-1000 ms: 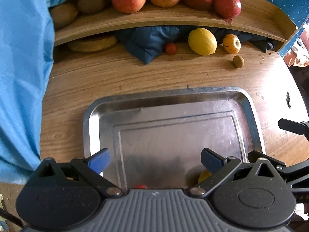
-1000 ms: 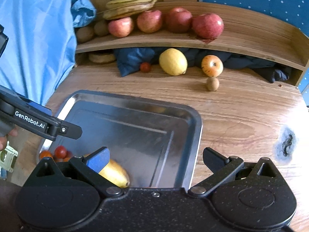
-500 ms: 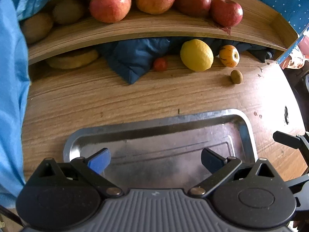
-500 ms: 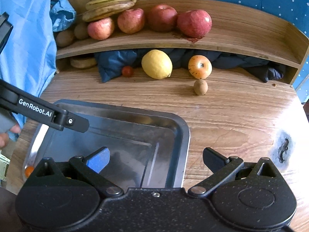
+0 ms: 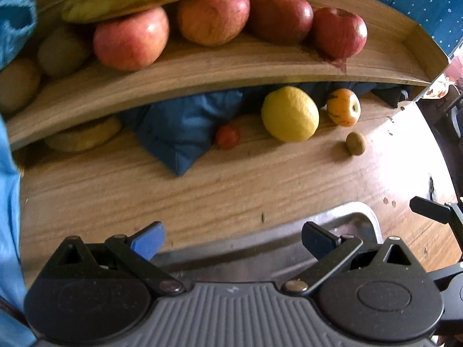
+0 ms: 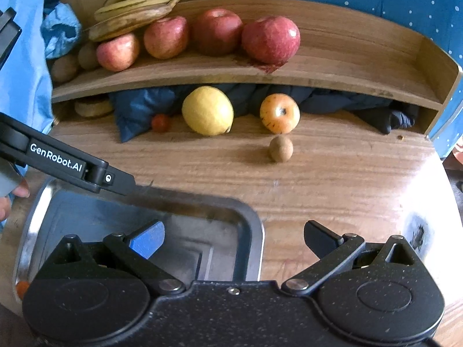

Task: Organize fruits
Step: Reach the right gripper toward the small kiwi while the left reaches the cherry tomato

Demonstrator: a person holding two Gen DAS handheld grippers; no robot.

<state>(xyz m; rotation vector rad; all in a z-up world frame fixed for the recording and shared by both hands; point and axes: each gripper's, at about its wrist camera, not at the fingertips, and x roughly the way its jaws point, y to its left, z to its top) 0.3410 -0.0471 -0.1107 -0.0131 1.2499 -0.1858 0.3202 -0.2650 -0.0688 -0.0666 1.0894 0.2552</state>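
I hold both grippers, left gripper (image 5: pixel 231 238) and right gripper (image 6: pixel 233 238), spread empty; straight ahead, I should straddle the lemon (image 5: pixel 290 113) squarely.

Both grippers have moved forward over the bench (image 6: pixel 332 179) toward the shelf (image 6: pixel 332 66). From the left gripper (image 5: pixel 231 238), the metal tray (image 5: pixel 358 222) that filled the view a second ago now shows only its far rim, and the lemon (image 5: pixel 290 113), small tomato (image 5: pixel 227 136) and apples (image 5: pixel 131 38) appear much larger. From the right gripper (image 6: pixel 233 240), the tray (image 6: pixel 254 231) has slid low in the view, the yellow fruit once seen in it is now hidden, and the left gripper's arm (image 6: pixel 66 162) now reaches across the tray's far left corner.
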